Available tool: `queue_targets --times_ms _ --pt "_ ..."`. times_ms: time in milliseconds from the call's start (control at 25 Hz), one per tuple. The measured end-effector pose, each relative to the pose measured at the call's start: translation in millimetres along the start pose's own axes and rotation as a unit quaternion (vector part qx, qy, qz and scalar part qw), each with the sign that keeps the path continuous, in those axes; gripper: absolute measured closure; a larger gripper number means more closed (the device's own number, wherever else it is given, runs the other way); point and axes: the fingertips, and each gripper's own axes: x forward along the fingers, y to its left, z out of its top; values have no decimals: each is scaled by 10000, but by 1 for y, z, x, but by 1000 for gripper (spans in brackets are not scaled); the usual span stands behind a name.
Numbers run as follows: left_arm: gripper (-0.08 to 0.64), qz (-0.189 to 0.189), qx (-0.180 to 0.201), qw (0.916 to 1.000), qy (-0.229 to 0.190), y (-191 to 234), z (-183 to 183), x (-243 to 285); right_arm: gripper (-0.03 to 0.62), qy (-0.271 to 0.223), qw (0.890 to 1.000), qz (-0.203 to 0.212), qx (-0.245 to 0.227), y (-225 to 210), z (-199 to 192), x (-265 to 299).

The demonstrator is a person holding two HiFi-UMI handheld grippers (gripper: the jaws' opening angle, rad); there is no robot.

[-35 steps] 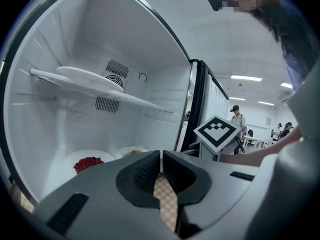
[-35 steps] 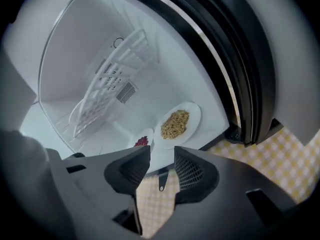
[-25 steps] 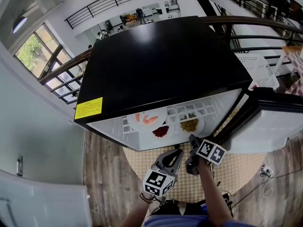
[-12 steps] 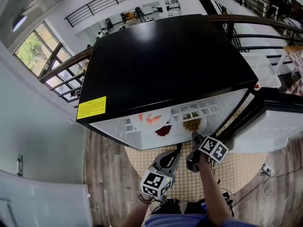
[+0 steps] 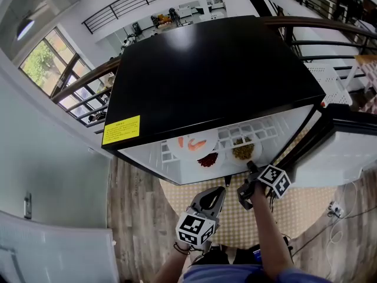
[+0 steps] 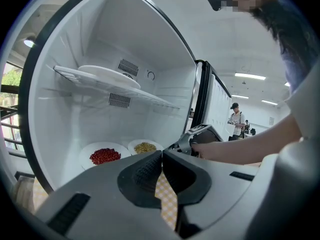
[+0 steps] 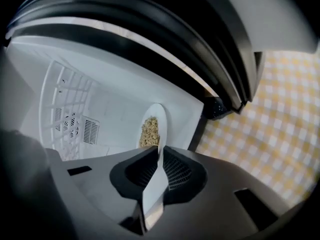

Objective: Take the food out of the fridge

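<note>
Head view: the fridge [image 5: 218, 69] stands open with all three plates inside: shrimp plate [image 5: 191, 143], red plate [image 5: 207, 160] and grain plate [image 5: 242, 152]. The right gripper [image 5: 252, 167] reaches the grain plate's near rim. The left gripper [image 5: 220, 190] hangs outside, over the checked mat [image 5: 235, 217].

Left gripper view: its jaws are pressed together on nothing. The red plate [image 6: 105, 155] and grain plate [image 6: 145, 147] sit on the fridge floor.

Right gripper view: the jaws have just been closing, and the pads now pinch the grain plate's rim [image 7: 152, 129].

By my reading nothing is out yet. The first plate is gripped, and all three are left to lift out.
</note>
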Motion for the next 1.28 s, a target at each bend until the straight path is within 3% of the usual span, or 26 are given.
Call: queue_targets --times_ms 240,360,480,720,840,1000,1280 --pt "540 -235 -261 9991 251 -5 -15 2 551 194 9996 56 202 -14 -16 -28" --pt "461 -367 -561 9970 384 -5 -24 8 555 286 9992 99 264 -17 -21 -40" --pt "400 -616 -657 9936 678 -8 -38 20 560 300 9992 148 240 -18 -25 -52" --pt "368 -819 -911 9823 1421 -5 -77 47 563 331 9983 224 418 -25 -33 -69" --pt "360 -868 -1477 9746 1445 -2 -88 54 563 324 9982 228 449 -29 -36 -75" --pt "345 -792 -2600 9532 1322 6 -98 63 563 339 9980 226 488 -34 -39 -80" --pt "347 -817 -3148 9391 1109 9 -90 81 563 390 9985 176 337 -38 -43 -85"
